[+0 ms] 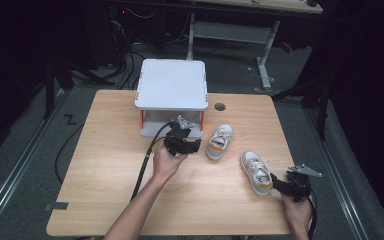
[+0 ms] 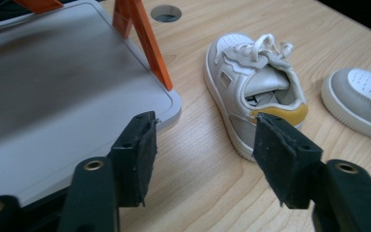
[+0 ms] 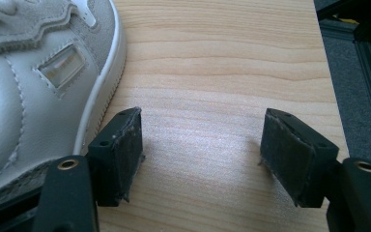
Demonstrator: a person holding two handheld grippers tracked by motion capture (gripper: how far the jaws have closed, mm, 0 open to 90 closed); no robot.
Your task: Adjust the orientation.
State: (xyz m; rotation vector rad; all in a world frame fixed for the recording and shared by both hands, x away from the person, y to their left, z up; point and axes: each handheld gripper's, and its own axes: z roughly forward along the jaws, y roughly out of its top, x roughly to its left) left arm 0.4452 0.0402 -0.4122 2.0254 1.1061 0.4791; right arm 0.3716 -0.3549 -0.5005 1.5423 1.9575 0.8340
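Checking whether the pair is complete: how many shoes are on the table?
2. One shoe lies near the table's middle, just right of the white stand and by the left gripper. The other shoe lies nearer the front right, beside the right gripper.

Right shoe cropped by right gripper view's left and top edges; shelf interior shadowed.

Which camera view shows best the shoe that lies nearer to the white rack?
The left gripper view: that shoe is close, with laces, opening and yellow heel visible. The high view shows it whole but small. The right gripper view shows the other shoe.
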